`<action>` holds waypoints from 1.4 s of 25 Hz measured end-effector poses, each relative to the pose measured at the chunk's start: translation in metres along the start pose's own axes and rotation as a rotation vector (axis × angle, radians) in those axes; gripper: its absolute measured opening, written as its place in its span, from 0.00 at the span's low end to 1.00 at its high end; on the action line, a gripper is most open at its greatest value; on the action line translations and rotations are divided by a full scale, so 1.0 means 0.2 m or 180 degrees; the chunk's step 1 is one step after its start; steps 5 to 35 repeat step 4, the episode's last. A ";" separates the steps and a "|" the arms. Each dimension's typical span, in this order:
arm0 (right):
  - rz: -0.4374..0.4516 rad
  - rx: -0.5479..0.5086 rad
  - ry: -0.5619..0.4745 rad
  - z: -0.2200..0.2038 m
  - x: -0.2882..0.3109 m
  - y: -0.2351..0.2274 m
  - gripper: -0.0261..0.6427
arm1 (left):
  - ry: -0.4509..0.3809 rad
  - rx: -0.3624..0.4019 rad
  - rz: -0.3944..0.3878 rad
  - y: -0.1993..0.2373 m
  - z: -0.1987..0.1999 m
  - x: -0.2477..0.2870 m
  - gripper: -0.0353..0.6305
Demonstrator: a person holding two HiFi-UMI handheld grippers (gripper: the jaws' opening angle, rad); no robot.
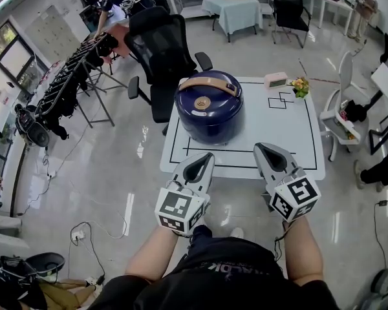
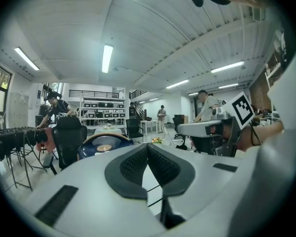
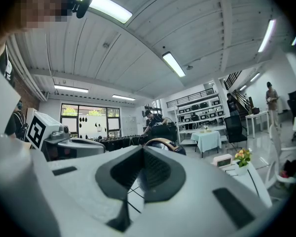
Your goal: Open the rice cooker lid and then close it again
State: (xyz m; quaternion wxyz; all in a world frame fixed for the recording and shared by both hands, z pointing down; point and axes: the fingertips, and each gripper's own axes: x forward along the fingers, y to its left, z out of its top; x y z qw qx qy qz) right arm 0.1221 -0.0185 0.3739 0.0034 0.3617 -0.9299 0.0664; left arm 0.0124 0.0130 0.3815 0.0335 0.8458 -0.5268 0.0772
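The blue rice cooker (image 1: 209, 112) sits on the left part of the white desk (image 1: 281, 134) with its lid down. Its brown handle (image 1: 209, 82) lies side to side across the far half. The left claw (image 1: 205, 157) and the right claw (image 1: 261, 148) are both shut tight and empty, at the desk's near edge.

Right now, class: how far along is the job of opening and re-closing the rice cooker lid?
Done: nothing visible; the lid sits shut on the rice cooker, handle flat. In hand: nothing; the left tool and right tool are shut, empty, short of the cooker at the near edge of the table. Left: open, then close.
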 end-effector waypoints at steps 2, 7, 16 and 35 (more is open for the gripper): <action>0.0006 -0.0005 -0.0001 0.00 -0.01 0.00 0.04 | -0.0011 0.0003 0.0005 -0.01 0.00 -0.01 0.06; 0.0009 -0.0007 -0.0004 -0.01 -0.02 0.00 0.04 | -0.0018 0.0008 0.0008 -0.02 0.00 -0.01 0.06; 0.0009 -0.0007 -0.0004 -0.01 -0.02 0.00 0.04 | -0.0018 0.0008 0.0008 -0.02 0.00 -0.01 0.06; 0.0009 -0.0007 -0.0004 -0.01 -0.02 0.00 0.04 | -0.0018 0.0008 0.0008 -0.02 0.00 -0.01 0.06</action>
